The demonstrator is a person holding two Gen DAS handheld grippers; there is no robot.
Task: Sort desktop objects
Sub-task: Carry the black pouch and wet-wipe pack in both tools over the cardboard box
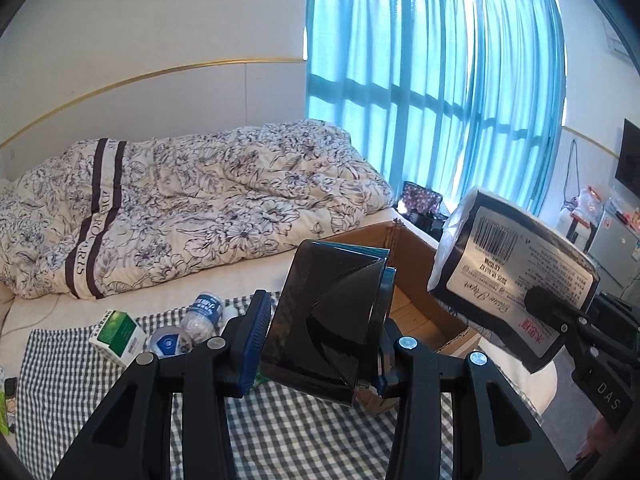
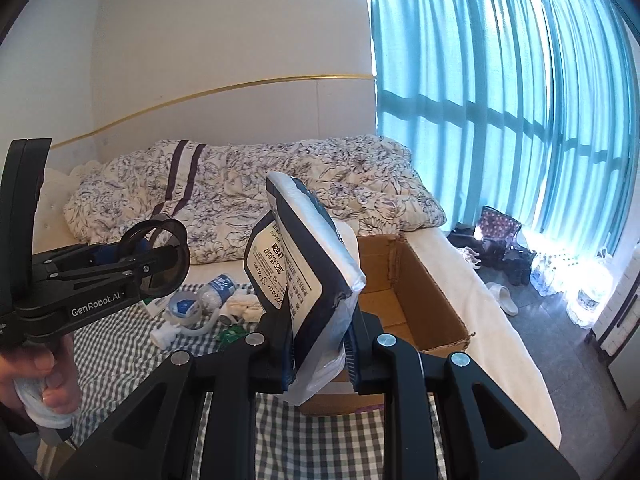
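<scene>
My left gripper (image 1: 320, 320) is shut on a glossy black cup-shaped object (image 1: 326, 316) and holds it in the air in front of the open cardboard box (image 1: 416, 280). In the right wrist view the same object (image 2: 162, 256) shows as a dark translucent round cup at the left. My right gripper (image 2: 316, 320) is shut on a dark blue and white tissue pack (image 2: 304, 264), held above the near left corner of the box (image 2: 420, 280). The pack also shows in the left wrist view (image 1: 516, 276). On the checked cloth (image 1: 280, 432) lie a green and white carton (image 1: 118, 330), a plastic bottle (image 1: 202, 314) and a tape roll (image 1: 168, 342).
A flowered duvet (image 1: 180, 208) covers the bed behind. Blue curtains (image 1: 432, 92) hang at the right. White crumpled bits (image 2: 244, 306) and a green wrapper (image 2: 230, 336) lie on the cloth. Shoes, slippers and bags (image 2: 500, 256) sit on the floor at the right.
</scene>
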